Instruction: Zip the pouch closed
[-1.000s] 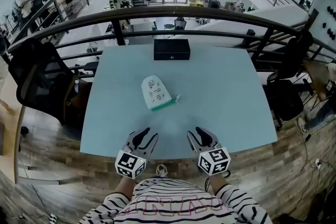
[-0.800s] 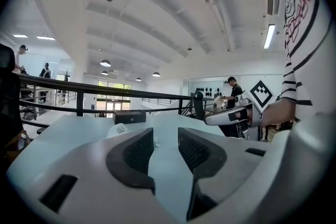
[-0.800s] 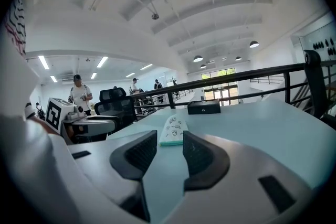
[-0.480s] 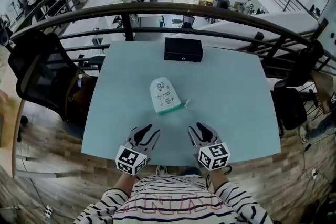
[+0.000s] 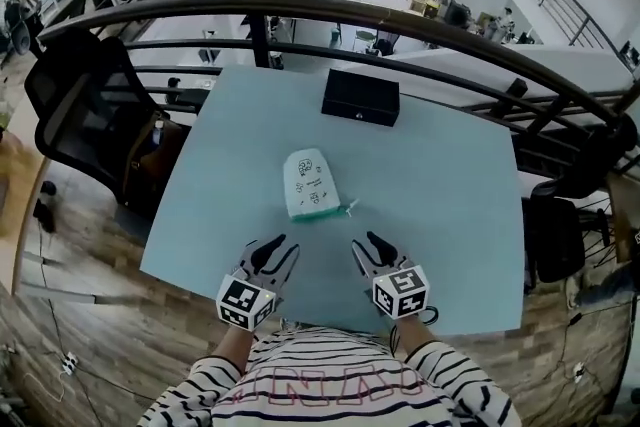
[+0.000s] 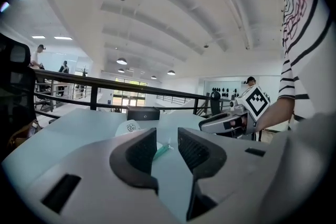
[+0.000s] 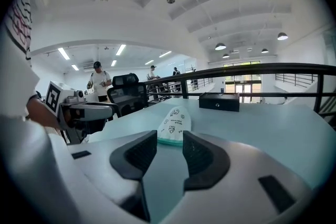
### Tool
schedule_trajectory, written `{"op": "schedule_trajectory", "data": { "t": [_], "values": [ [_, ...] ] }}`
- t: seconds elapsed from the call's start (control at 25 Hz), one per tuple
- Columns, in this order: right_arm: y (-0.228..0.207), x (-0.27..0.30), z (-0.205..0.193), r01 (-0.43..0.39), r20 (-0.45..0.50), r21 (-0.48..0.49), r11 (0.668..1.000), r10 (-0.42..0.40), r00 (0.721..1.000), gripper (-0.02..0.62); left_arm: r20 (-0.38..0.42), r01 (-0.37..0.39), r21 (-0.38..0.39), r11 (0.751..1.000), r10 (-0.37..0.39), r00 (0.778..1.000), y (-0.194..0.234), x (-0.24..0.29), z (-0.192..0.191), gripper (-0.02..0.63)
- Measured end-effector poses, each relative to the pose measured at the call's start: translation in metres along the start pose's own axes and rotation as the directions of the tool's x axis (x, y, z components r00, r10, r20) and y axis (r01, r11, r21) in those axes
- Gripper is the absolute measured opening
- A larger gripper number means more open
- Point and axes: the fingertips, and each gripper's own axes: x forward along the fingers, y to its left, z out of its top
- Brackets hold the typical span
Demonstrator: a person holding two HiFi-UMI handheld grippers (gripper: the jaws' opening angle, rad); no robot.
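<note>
Pouch [image 5: 306,183]: white with small dark prints, lying flat on the pale blue table [image 5: 450,195], rounded end away from the person, green zip edge [image 5: 315,215] toward them.
Zip pull [image 5: 350,207]: sticks out from the pouch's near right corner, resting on the table; how far the zip is closed cannot be made out.
Left gripper [image 5: 268,250]: nearer the person than the pouch and a little to its left, apart from it, low over the table's near edge.
Left jaws: standing apart with nothing between them; in the left gripper view [image 6: 167,139] the gap frames bare table and the green zip end, with the pouch [image 6: 128,127] beyond.
Right gripper [image 5: 366,247]: nearer the person than the pouch and to its right, apart from it, close to the zip pull's side.
Right jaws: parted and empty; in the right gripper view [image 7: 169,150] the pouch [image 7: 174,123] lies straight ahead, just past the tips, untouched.
Black box [image 5: 360,97]: beyond the pouch, at the table's far edge, well apart from it.
</note>
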Motion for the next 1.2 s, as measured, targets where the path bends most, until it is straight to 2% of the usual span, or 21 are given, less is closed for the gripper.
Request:
{"op": "schedule_trajectory", "data": {
  "t": [0.16, 0.36, 0.8, 1.04, 1.12, 1.2],
  "values": [
    [-0.017, 0.013, 0.0, -0.072, -0.037, -0.049, 0.996, 0.07, 0.997, 0.164, -0.002, -0.081, -0.036, 0.996, 0.081, 0.997, -0.002, 0.007, -0.003, 0.123],
    [-0.037, 0.03, -0.001, -0.142, -0.081, -0.111, 0.984, 0.134, 0.988, 0.163, -0.026, -0.148, -0.079, 0.986, 0.146, 0.989, -0.011, 0.016, -0.015, 0.123],
    [-0.068, 0.076, -0.03, -0.259, -0.197, -0.242, 0.935, 0.214, 0.957, 0.158, -0.073, -0.239, -0.109, 0.965, 0.232, 0.97, -0.02, 0.026, -0.05, 0.123],
    [-0.082, 0.103, -0.04, -0.318, -0.257, -0.336, 0.886, 0.238, 0.936, 0.158, -0.1, -0.27, -0.113, 0.956, 0.259, 0.961, -0.026, 0.024, -0.062, 0.123],
    [-0.084, 0.11, -0.04, -0.347, -0.285, -0.39, 0.853, 0.246, 0.926, 0.158, -0.111, -0.278, -0.117, 0.954, 0.265, 0.958, -0.029, 0.024, -0.067, 0.123],
    [-0.085, 0.116, -0.042, -0.391, -0.325, -0.447, 0.805, 0.261, 0.909, 0.156, -0.121, -0.285, -0.121, 0.951, 0.271, 0.955, -0.031, 0.023, -0.07, 0.123]
  ]
}}
